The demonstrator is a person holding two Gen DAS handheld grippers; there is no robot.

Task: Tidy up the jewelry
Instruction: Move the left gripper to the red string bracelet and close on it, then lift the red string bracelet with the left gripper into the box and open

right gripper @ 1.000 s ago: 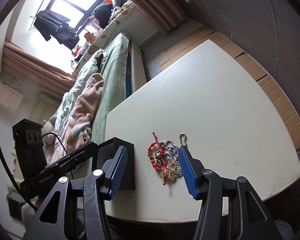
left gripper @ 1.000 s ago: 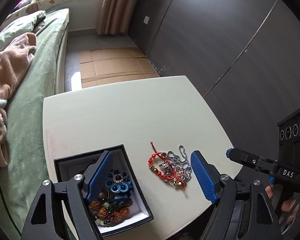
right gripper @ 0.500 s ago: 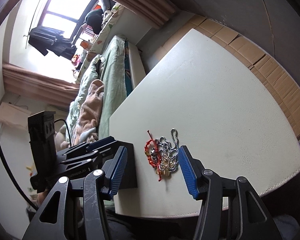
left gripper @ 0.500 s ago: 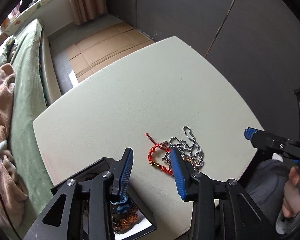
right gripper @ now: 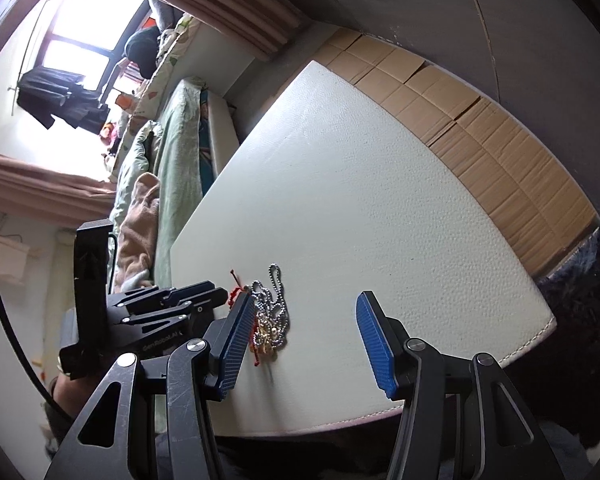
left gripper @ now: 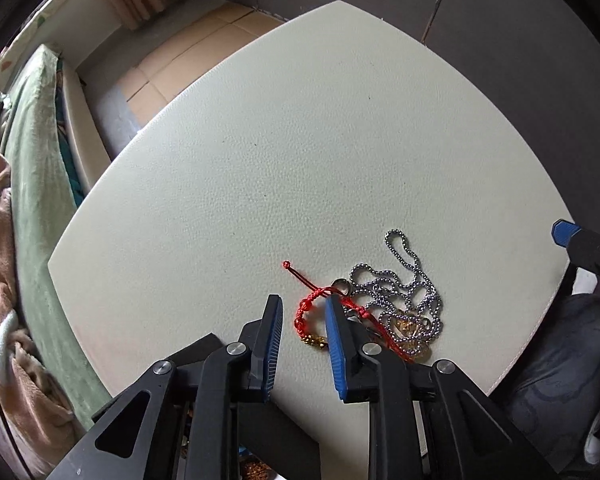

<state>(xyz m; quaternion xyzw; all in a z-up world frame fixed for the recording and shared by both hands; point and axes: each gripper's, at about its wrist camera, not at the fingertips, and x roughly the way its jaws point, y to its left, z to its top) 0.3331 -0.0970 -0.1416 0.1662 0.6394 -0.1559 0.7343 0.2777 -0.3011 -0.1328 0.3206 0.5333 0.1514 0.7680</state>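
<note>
1 red bracelet [left gripper: 306, 312], 1 silver chain [left gripper: 404, 280]

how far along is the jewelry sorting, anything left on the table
Some beaded pieces show low behind the left gripper. That gripper, partly closed, straddles the red bracelet; nothing is gripped. Left: bracelet and silver chain tangled on the table. Right gripper waits open.
</note>
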